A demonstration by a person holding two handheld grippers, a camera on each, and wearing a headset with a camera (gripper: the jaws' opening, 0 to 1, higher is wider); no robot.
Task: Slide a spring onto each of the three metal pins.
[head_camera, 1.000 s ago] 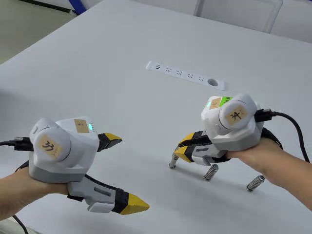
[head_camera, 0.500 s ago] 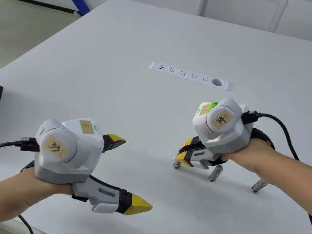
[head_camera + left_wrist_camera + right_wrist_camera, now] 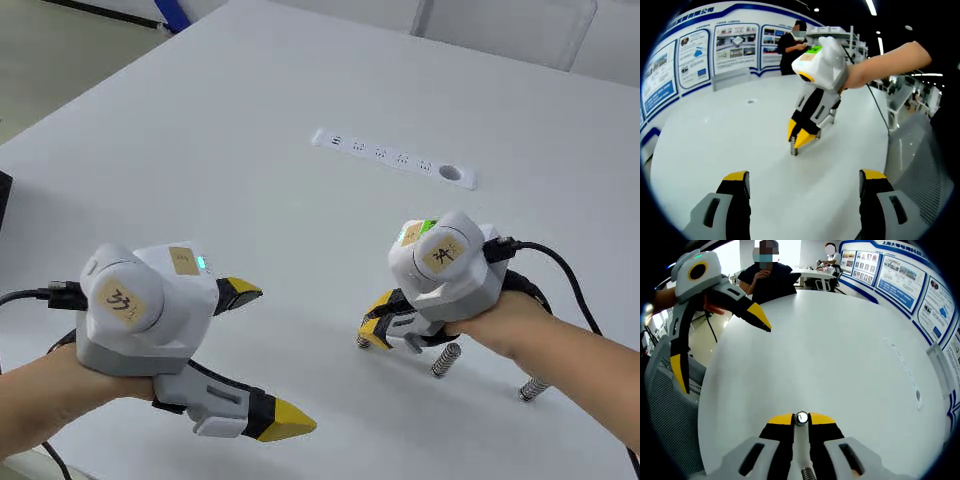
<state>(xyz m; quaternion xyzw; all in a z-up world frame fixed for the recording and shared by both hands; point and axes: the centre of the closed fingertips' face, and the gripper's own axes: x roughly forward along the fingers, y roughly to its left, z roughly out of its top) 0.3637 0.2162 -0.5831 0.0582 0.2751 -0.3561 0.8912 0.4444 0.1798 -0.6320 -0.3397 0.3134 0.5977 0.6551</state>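
Steel shows between the yellow tips of the right gripper [image 3: 801, 426], whose jaws are pressed together on a pin [image 3: 801, 417]. In the right gripper view the pin's round head sits right at the tips. Its shaft runs back down the narrow gap between the jaws, towards the bottom of the view, where the coils of a spring [image 3: 807, 473] wrap it. In the left gripper view the right gripper [image 3: 799, 140] slants down at the white table [image 3: 715, 130]. The coiled lower part of the pin [image 3: 794, 149] sticks out beneath the tips, its long axis close to upright and its foot on the tabletop. In the head view the right gripper [image 3: 378, 328] sits low over the near right part of the table [image 3: 200, 150], with only the pin's base [image 3: 363, 341] showing under it. Just to its right stands a second pin [image 3: 446, 359] wrapped in coils, and further right a third pin [image 3: 533, 388]. Both slant up to the right in that view, apart from the jaws. The left gripper [image 3: 268, 356] hovers at the near left, well apart from all three pins, with its jaws spread wide over bare table and pointing towards the right gripper. A white power strip [image 3: 395, 160] lies flat further back.
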